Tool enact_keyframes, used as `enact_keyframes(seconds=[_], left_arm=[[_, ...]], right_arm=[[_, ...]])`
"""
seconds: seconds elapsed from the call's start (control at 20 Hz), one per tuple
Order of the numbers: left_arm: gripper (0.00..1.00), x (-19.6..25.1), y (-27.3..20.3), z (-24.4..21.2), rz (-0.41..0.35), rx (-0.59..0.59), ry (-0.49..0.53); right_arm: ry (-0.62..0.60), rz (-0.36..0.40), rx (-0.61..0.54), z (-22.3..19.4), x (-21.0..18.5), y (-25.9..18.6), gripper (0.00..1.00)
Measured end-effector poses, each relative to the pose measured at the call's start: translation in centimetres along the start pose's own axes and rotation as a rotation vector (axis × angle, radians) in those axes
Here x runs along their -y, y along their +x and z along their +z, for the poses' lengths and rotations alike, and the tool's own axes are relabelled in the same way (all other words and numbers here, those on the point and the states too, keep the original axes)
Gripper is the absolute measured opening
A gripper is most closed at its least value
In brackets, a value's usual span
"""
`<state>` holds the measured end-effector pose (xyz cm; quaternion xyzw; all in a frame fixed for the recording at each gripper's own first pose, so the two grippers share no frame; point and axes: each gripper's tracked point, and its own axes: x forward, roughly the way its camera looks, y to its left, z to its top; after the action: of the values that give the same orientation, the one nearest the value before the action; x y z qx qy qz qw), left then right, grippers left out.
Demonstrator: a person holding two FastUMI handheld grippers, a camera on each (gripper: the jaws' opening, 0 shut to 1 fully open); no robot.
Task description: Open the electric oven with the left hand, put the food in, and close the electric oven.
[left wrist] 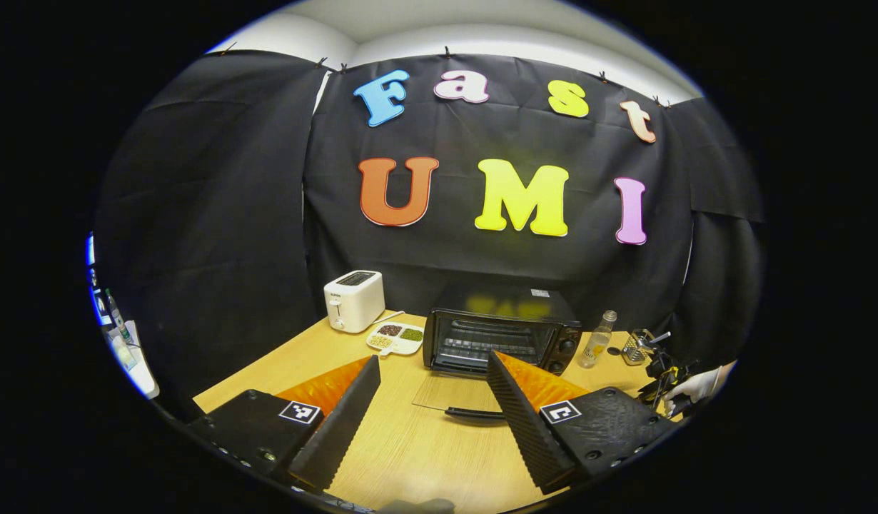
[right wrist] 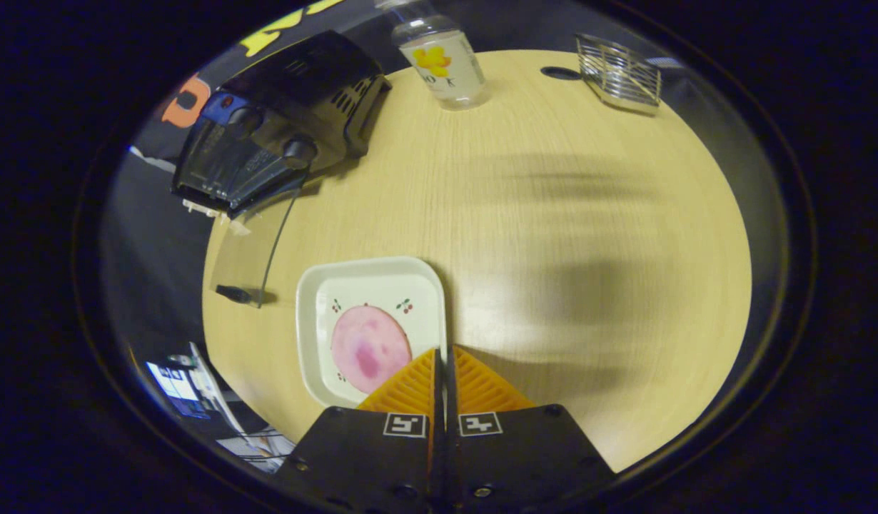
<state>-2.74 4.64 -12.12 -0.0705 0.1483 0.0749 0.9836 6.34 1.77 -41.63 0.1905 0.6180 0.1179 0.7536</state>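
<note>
1. Black cloth walls close in a pale wooden bench [right wrist: 567, 214] that carries everything.
2. On it the oven [left wrist: 500, 335] stands with its glass door [left wrist: 450, 392] folded flat toward me, handle [left wrist: 475, 412] at the near edge, so I judge the opening done.
3. Risk: the door juts low over the bench; if I swing the food in carelessly, it could catch on the handle or the glass and slide off.
4. Risk: the slice of ham [right wrist: 370, 348] lies flat and limp on its white plate [right wrist: 318, 285]; pinching too shallowly could tear it or push the plate along.
5. Risk: the bottle [right wrist: 442, 61] stands just beside the oven and a wide sweep could topple it.
6. My left hand-held gripper [left wrist: 432, 392] is spread wide, holding nothing, with the door handle between its fingers and a little beyond.
7. My right hand-held gripper [right wrist: 444, 357] is pressed together with nothing in it; its tips sit at the plate's near right corner, just over the ham's edge, well apart from the oven.
</note>
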Motion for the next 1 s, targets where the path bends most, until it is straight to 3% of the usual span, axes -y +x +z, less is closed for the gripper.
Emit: enact_keyframes(seconds=[0.15, 0.3, 0.45, 0.55, 0.6, 0.9, 0.95, 1.0], left_arm=[[0.96, 0.2, 0.1, 0.3, -0.001, 0.000, 0.025], [0.96, 1.0, 0.2, 0.6, -0.016, 0.000, 0.033], [0.96, 1.8, 0.4, 0.9, -0.024, 0.004, 0.037], [0.96, 2.4, 0.5, 1.0, -0.027, 0.007, 0.051], [0.96, 2.4, 0.6, 1.0, -0.029, 0.010, 0.059], [0.95, 2.4, 0.9, 2.1, -0.039, 0.034, 0.121], [0.87, 2.4, 0.9, 2.2, -0.047, 0.036, 0.129], [0.96, 2.3, 0.9, 2.1, -0.053, 0.035, 0.140]], right_arm=[[0.110, 0.127, 0.015, -0.5, -0.2, 0.0, 0.01], [0.193, 0.193, 0.057, -0.8, -0.1, -0.6, 0.04], [0.239, 0.210, 0.129, -0.2, 0.0, -1.9, 0.00], [0.241, 0.220, 0.187, 0.0, -0.9, -3.8, 0.04], [0.258, 0.222, 0.213, 0.1, -1.5, -4.4, 0.00], [0.328, 0.311, 0.323, -0.1, -8.5, -7.2, 0.04], [0.352, 0.333, 0.337, -0.2, -9.9, -7.3, 0.04], [0.385, 0.345, 0.355, -0.1, -11.3, -7.2, 0.04]])
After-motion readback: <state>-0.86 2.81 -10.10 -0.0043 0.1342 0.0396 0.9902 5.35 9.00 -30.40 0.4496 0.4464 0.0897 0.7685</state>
